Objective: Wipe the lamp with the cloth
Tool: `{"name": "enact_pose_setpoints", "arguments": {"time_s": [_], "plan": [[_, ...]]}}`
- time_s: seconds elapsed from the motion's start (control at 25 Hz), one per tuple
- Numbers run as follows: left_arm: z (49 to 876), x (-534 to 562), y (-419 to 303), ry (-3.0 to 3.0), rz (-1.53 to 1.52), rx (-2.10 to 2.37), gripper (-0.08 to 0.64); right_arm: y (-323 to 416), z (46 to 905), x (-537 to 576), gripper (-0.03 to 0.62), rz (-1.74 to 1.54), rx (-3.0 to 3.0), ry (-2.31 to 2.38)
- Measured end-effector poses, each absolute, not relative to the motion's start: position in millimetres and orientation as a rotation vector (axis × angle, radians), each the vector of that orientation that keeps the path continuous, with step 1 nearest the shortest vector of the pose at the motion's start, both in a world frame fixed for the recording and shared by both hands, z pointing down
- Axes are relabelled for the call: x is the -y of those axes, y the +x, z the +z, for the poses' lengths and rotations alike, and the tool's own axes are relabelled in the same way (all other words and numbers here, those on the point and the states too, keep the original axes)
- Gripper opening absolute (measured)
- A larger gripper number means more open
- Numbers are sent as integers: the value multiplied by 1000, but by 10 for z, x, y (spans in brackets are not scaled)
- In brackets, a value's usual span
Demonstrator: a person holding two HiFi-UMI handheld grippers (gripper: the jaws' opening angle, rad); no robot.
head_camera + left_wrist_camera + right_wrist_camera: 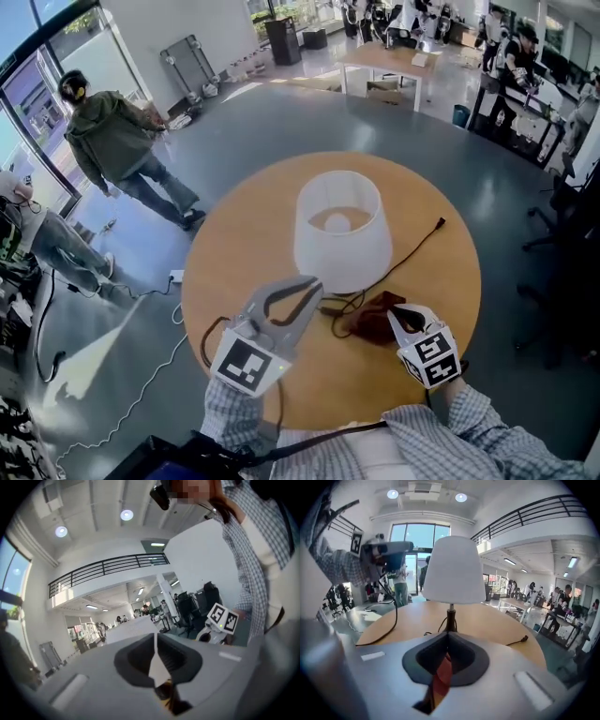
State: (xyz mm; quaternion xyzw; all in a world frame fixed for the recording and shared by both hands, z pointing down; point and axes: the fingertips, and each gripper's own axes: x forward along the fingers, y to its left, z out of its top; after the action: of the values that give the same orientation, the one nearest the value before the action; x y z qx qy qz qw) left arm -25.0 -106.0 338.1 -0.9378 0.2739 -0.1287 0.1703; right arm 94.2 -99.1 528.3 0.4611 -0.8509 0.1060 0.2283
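Observation:
A lamp with a white shade (342, 230) stands in the middle of the round wooden table (234, 253). In the right gripper view the shade (453, 569) and its dark stem (450, 618) are straight ahead. My left gripper (314, 281) reaches the shade's lower rim from the front left. Its jaws (156, 660) are closed on a thin white edge that looks like that rim. My right gripper (394, 314) is to the lamp's front right, shut on the dark red cloth (373, 319). A strip of the cloth (442, 674) hangs between its jaws (446, 656).
The lamp's black cord (417, 246) runs over the table to a plug (441, 223) at the right. More cord loops by the lamp's base (342, 305). A person (122, 150) stands on the floor at left. A white table (384, 61) is far behind.

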Motion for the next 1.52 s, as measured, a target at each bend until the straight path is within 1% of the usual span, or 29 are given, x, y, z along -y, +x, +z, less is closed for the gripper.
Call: {"name": "enact_pose_setpoints", "arguments": {"time_s": [0.04, 0.32, 0.6, 1.52], "plan": [[3476, 976, -252, -2694, -350, -791, 5, 910, 5221, 946, 3, 312, 2374, 1280], [4231, 539, -104, -2933, -249, -819, 5, 756, 5017, 737, 3, 443, 2500, 1318], [4748, 292, -10, -3055, -339, -774, 5, 681, 5094, 597, 3, 511, 2515, 1314], [4861, 239, -95, -3105, -344, -789, 5, 483, 5214, 445, 3, 499, 2506, 1209]]}}
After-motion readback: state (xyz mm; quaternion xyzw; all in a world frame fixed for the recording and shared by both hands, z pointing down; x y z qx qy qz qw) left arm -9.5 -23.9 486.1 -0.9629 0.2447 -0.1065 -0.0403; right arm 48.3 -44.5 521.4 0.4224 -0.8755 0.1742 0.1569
